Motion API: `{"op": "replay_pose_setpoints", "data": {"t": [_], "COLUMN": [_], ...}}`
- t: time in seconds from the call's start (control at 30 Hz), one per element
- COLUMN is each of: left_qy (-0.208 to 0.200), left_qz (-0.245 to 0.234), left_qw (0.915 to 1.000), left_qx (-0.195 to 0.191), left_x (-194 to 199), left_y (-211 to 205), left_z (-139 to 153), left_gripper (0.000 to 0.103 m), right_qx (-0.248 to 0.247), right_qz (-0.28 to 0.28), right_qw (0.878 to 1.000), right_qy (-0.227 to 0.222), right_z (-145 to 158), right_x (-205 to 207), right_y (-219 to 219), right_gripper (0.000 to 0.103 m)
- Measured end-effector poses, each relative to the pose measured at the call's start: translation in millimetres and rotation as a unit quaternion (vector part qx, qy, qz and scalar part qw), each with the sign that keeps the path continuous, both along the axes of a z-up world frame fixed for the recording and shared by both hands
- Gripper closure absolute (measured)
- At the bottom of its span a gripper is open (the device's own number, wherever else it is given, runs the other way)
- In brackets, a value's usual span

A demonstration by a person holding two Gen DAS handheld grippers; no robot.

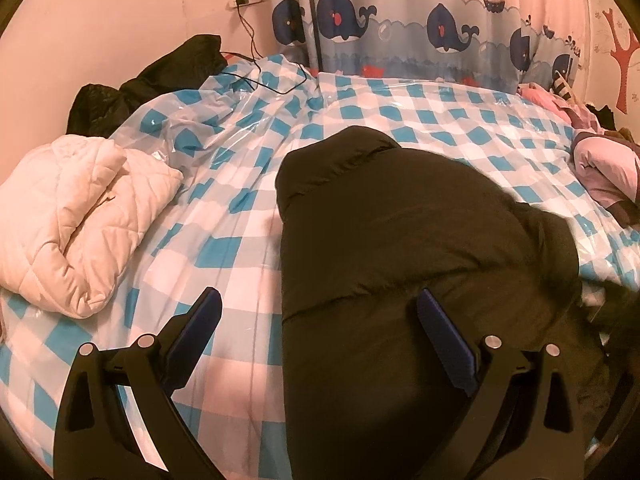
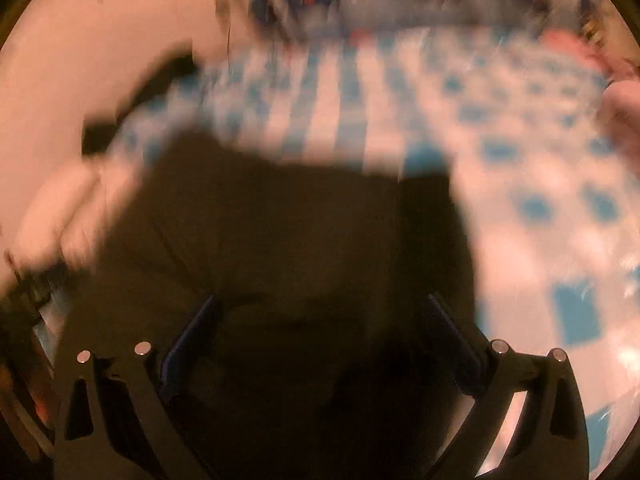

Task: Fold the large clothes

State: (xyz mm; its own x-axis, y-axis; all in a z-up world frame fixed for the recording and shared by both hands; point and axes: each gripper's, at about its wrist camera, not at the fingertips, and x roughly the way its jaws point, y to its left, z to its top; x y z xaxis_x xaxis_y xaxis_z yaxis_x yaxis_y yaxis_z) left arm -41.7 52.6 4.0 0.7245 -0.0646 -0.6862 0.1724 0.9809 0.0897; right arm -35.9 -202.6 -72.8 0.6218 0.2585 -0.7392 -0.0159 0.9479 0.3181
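Pink wall (image 1: 120, 40), whale-print curtain (image 1: 400, 28) (dim warm light), blue-checked bed cover (image 1: 240, 240).

Black claw (image 1: 316, 304) frames, blue pads (image 1: 444, 336), silver screws.

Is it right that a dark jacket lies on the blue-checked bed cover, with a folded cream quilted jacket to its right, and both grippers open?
Not quite: the cream quilted jacket lies to the left of the dark jacket, as the left wrist view shows. The rest holds: the blue-checked bed cover, left gripper and right gripper open.
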Motion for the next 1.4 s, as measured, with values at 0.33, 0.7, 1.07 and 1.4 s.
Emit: {"op": "replay_pose_setpoints", "data": {"t": [0.33, 0.7, 1.07, 1.4], "left_qy": [0.111, 0.227, 0.116, 0.058], "left_qz": [-0.012, -0.034, -0.055, -0.086], "left_qw": [0.9778, 0.9299, 0.9823, 0.9922], "left_qx": [-0.177, -0.287, -0.136, -0.07], "left_x": [11, 24, -2, -23], "left_y": [51, 65, 29, 6], "left_z": [-9, -48, -19, 3], "left_gripper": [0.009, 0.009, 0.009, 0.009], "right_qx": [0.14, 0.298, 0.292, 0.266], "right_qz": [-0.084, -0.054, -0.035, -0.004], "right_qw": [0.986, 0.953, 0.956, 0.963], "right_qy": [-0.016, 0.017, -0.002, -0.035], "right_z": [3, -26, -20, -8], "right_x": [-56, -50, -44, -30], "right_y": [-63, -63, -55, -35], "right_gripper": [0.006, 0.006, 0.006, 0.006]}}
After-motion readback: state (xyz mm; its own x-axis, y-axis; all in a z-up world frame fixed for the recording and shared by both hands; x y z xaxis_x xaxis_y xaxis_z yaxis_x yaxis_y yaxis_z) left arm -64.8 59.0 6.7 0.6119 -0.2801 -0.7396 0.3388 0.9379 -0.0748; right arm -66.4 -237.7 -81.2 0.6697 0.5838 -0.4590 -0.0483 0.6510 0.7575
